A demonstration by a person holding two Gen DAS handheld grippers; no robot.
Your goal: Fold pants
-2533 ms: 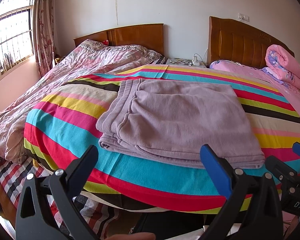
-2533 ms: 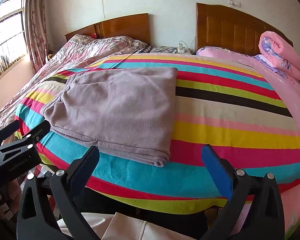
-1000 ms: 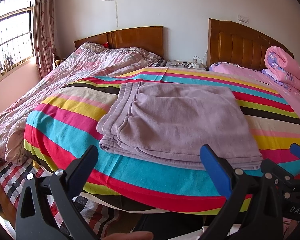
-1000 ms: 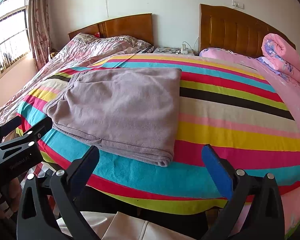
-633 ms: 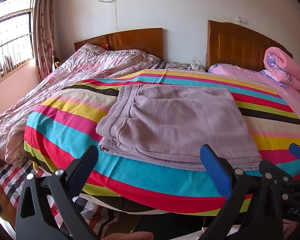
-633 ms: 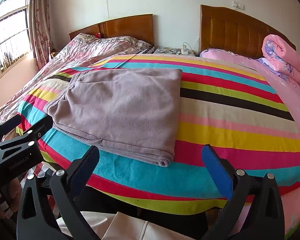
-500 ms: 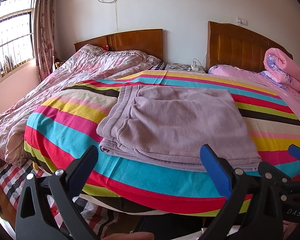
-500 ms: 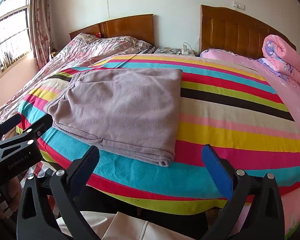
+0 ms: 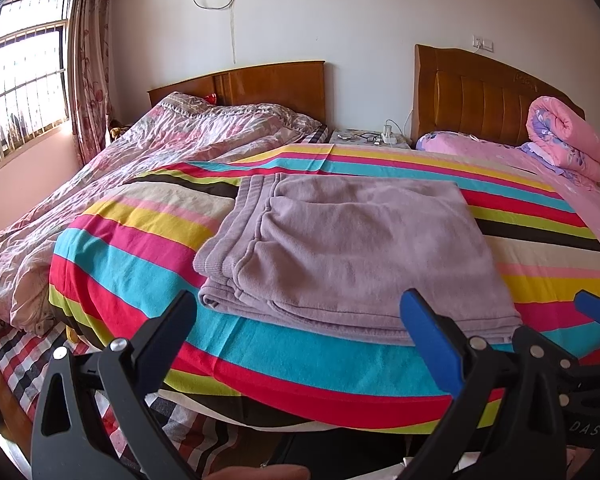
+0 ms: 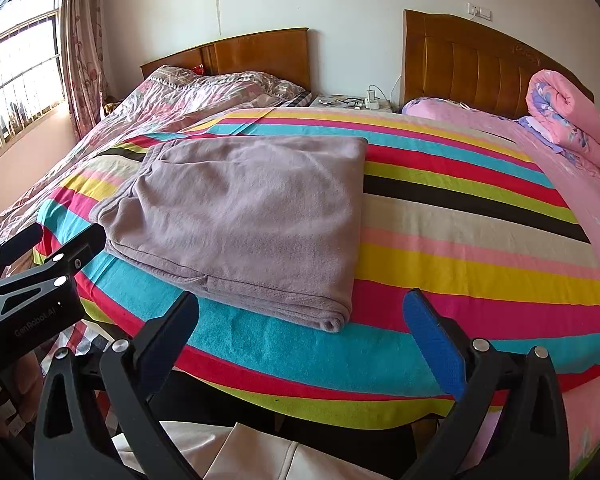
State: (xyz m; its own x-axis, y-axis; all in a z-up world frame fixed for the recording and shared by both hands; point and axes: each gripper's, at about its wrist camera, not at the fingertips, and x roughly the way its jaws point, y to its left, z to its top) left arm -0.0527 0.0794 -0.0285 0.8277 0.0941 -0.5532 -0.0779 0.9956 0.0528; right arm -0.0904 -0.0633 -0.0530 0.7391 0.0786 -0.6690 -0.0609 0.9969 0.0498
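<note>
The pants (image 9: pixel 352 252) lay folded on the bed (image 10: pixel 480 240), seemingly finished, and both grippers' fingers (image 9: pixel 432 336) (image 10: pixel 432 340) were wide open, empty.

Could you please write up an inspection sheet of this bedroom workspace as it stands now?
Surface: striped bedspread, smooth, covering the near bed.
Job's things: mauve pants, folded into a flat rectangle, lying on the bedspread.
Clutter: rolled pink quilt by the right headboard; rumpled floral duvet on the far bed.
Grippers: left gripper open, empty, short of the pants; right gripper open, empty.
Cables: a cord hangs on the wall; charger leads on the nightstand.
Surroundings: barred window with curtain, two wooden headboards.
</note>
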